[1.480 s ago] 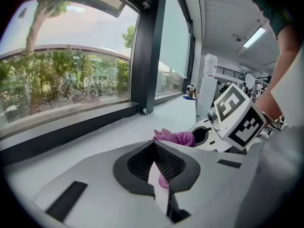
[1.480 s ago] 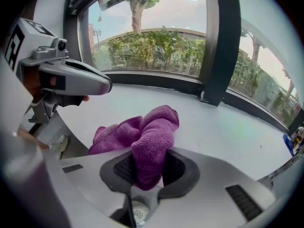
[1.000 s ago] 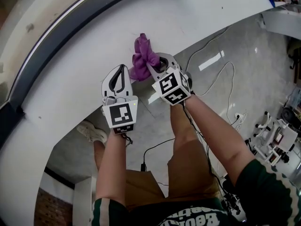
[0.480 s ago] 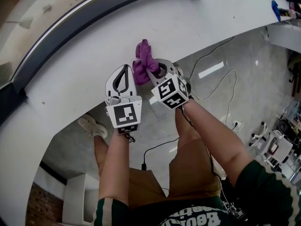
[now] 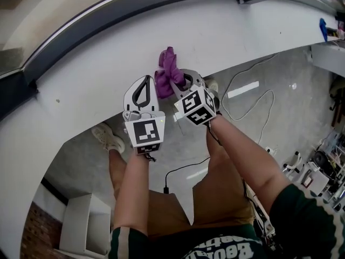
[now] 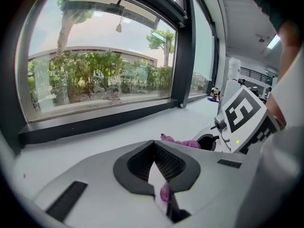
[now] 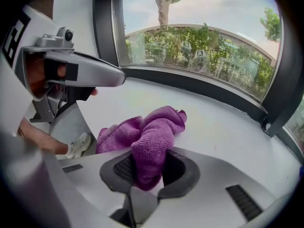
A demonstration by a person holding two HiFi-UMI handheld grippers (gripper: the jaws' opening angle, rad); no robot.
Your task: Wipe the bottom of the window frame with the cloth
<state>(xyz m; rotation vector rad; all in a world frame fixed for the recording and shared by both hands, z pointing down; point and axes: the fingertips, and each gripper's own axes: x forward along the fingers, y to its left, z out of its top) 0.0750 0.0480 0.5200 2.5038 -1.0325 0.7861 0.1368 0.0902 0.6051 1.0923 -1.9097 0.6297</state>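
Cloth (image 5: 168,68): purple, bunched on white sill (image 5: 253,31), near its front edge.
Right gripper (image 5: 176,82): jaws clamped on cloth.
Left gripper (image 5: 144,81): jaws closed, empty, just beside.
Window frame (image 5: 108,19): dark, beyond cloth.
Floor: cables (image 5: 253,99).

The cloth (image 7: 154,127) is soft purple fabric with a thick looped pile, like towelling. The window sill (image 5: 97,85) under it is white, smooth and matt. The window frame (image 6: 95,123) is dark, smooth, a little shiny. The left gripper (image 6: 154,151) and the right gripper (image 7: 148,156) have matt light grey plastic shells; the pads (image 6: 167,163) are black, finely ribbed. The floor (image 5: 259,117) is grey and glossy.
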